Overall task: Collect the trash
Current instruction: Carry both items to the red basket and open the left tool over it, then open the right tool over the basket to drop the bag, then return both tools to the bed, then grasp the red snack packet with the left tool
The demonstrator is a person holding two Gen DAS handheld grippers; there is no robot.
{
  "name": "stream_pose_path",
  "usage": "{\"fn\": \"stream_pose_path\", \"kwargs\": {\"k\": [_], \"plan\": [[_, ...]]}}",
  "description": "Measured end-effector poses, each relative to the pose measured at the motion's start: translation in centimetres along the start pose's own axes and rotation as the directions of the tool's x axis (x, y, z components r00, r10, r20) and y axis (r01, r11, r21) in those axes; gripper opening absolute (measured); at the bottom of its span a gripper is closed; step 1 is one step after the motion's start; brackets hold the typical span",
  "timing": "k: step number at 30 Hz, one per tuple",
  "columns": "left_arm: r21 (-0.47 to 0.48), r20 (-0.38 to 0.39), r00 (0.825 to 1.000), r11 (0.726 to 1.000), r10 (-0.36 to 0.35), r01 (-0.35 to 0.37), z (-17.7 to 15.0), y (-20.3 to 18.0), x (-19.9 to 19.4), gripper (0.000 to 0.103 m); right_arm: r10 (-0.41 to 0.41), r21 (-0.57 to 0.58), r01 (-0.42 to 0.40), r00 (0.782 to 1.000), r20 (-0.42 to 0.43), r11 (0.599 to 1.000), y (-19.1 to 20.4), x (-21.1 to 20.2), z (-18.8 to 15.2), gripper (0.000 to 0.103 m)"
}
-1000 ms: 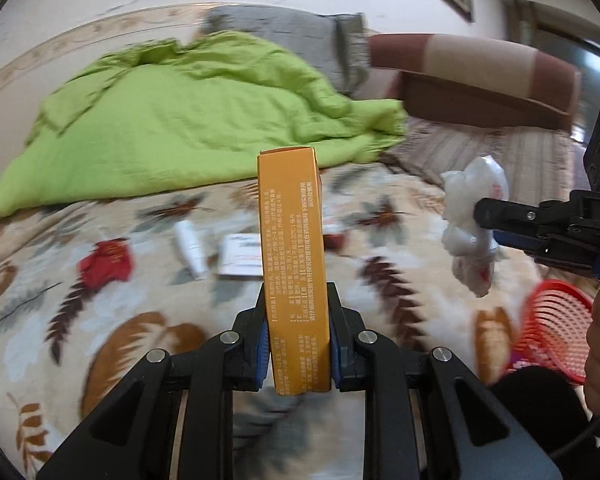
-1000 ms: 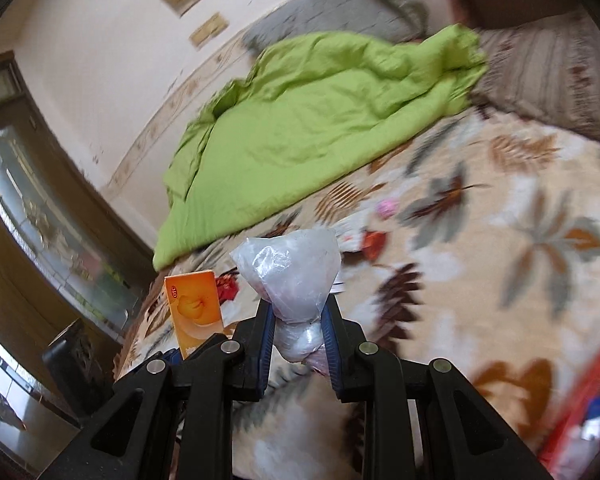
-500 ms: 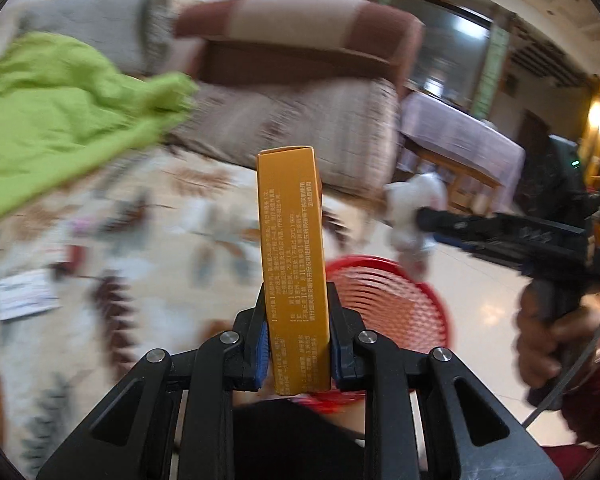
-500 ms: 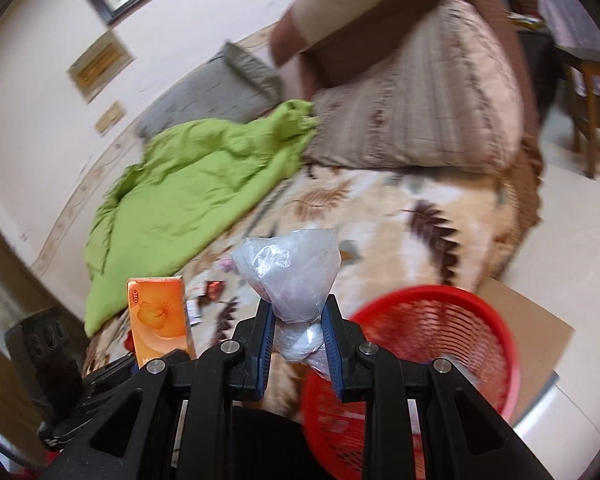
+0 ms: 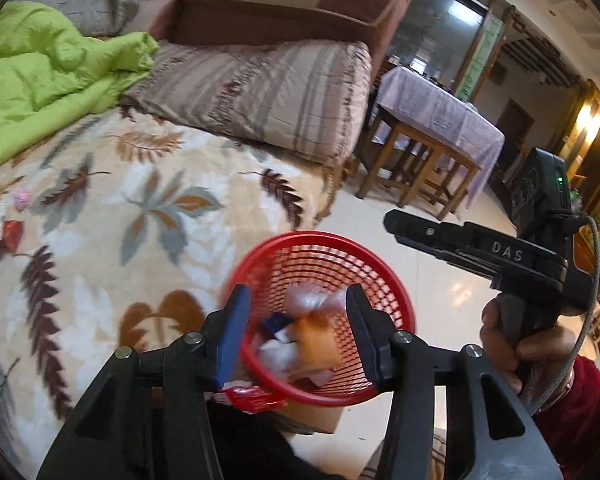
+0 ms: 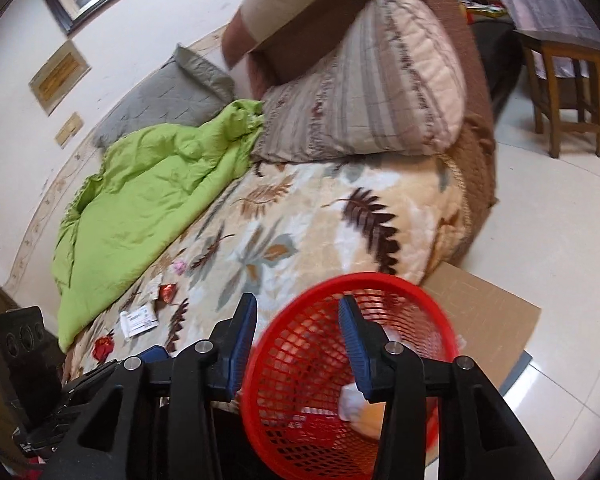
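Box, bag dropped | both hand-held grippers (image 5: 296,328) (image 6: 298,338) wide apart, empty | above red basket (image 5: 380,264)

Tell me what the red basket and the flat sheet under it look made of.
Red basket: probably moulded plastic, judging by its uniform glossy red and open lattice walls with a smooth rim. Flat sheet on the floor beneath it: looks like cardboard, matte brown, stiff, with straight cut edges.
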State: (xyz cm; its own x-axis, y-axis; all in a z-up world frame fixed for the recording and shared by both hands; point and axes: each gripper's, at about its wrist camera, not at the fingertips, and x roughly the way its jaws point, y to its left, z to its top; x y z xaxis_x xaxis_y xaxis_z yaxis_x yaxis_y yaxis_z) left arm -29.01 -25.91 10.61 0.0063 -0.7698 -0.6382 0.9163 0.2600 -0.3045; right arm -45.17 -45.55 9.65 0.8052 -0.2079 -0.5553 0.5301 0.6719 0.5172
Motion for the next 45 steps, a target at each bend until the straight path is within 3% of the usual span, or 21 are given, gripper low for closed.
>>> {"fn": "stream_pose_path", "kwargs": {"k": [4, 7, 9, 11, 14, 16, 19, 23, 26, 30, 33, 36, 42, 43, 45], "plan": [[-0.014, 0.031, 0.996, 0.997, 0.081, -0.080, -1.2, 2.5, -2.5, 0.052, 0.071, -0.044, -0.073, 0.997, -0.040, 0.996, 2.3, 1.0, -0.3, 0.047], [-0.058, 0.044, 0.990, 0.990, 0.130, -0.128, -2.0, 5.1, -4.2, 0.053, 0.126, -0.147, -0.145, 0.984, -0.129, 0.978, 4.5, 1.7, -1.8, 0.047], [-0.108, 0.054, 0.985, 0.982, 0.162, -0.155, -2.6, 7.2, -5.4, 0.053, 0.116, -0.274, -0.168, 0.974, -0.197, 0.947, 6.0, 2.0, -3.3, 0.047], [-0.158, 0.063, 0.982, 0.973, 0.179, -0.167, -3.1, 9.2, -6.3, 0.053, 0.072, -0.424, -0.183, 0.961, -0.265, 0.887, 7.2, 1.9, -5.4, 0.047], [-0.204, 0.071, 0.976, 0.961, 0.205, -0.187, -3.7, 11.4, -7.3, 0.053, -0.005, -0.544, -0.161, 0.957, -0.291, 0.824, 7.8, 1.6, -7.4, 0.047], [-0.232, 0.081, 0.974, 0.954, 0.212, -0.189, -4.0, 12.7, -7.9, 0.053, 0.014, -0.532, -0.173, 0.957, -0.290, 0.829, 8.0, 1.5, -7.4, 0.047], [-0.270, 0.096, 0.969, 0.942, 0.230, -0.197, -3.9, 14.0, -8.9, 0.053, 0.101, -0.432, -0.226, 0.951, -0.292, 0.873, 8.6, 2.2, -6.5, 0.047], [-0.303, 0.101, 0.956, 0.923, 0.276, -0.235, -4.1, 15.7, -10.3, 0.053, 0.145, -0.439, -0.263, 0.948, -0.285, 0.859, 11.5, 3.6, -6.1, 0.047], [-0.320, 0.113, 0.936, 0.905, 0.332, -0.282, -4.3, 17.2, -12.0, 0.053, 0.198, -0.423, -0.317, 0.932, -0.302, 0.849, 13.9, 5.1, -5.6, 0.047], [-0.396, 0.126, 0.903, 0.856, 0.410, -0.333, -4.8, 20.7, -14.4, 0.054, 0.264, -0.387, -0.386, 0.905, -0.332, 0.837, 16.8, 7.7, -5.0, 0.047], [-0.457, 0.104, 0.865, 0.796, 0.491, -0.397, -5.3, 24.1, -16.3, 0.061, 0.297, -0.367, -0.424, 0.887, -0.354, 0.828, 19.2, 10.1, -4.9, 0.047], [-0.519, 0.058, 0.811, 0.712, 0.582, -0.473, -6.1, 28.0, -18.3, 0.062, 0.316, -0.348, -0.462, 0.860, -0.400, 0.816, 22.1, 13.6, -5.0, 0.049], [-0.613, -0.047, 0.752, 0.576, 0.657, -0.541, -7.5, 36.8, -21.8, 0.063, 0.339, -0.280, -0.496, 0.821, -0.459, 0.822, 27.5, 20.0, -5.0, 0.049], [-0.626, -0.068, 0.745, 0.553, 0.664, -0.550, -7.7, 38.3, -22.2, 0.063, 0.352, -0.263, -0.504, 0.815, -0.461, 0.823, 28.2, 20.7, -5.1, 0.049], [-0.659, -0.091, 0.758, 0.531, 0.646, -0.532, -8.2, 41.0, -22.4, 0.064, 0.371, -0.239, -0.515, 0.806, -0.462, 0.823, 28.6, 21.3, -5.5, 0.049]]}}
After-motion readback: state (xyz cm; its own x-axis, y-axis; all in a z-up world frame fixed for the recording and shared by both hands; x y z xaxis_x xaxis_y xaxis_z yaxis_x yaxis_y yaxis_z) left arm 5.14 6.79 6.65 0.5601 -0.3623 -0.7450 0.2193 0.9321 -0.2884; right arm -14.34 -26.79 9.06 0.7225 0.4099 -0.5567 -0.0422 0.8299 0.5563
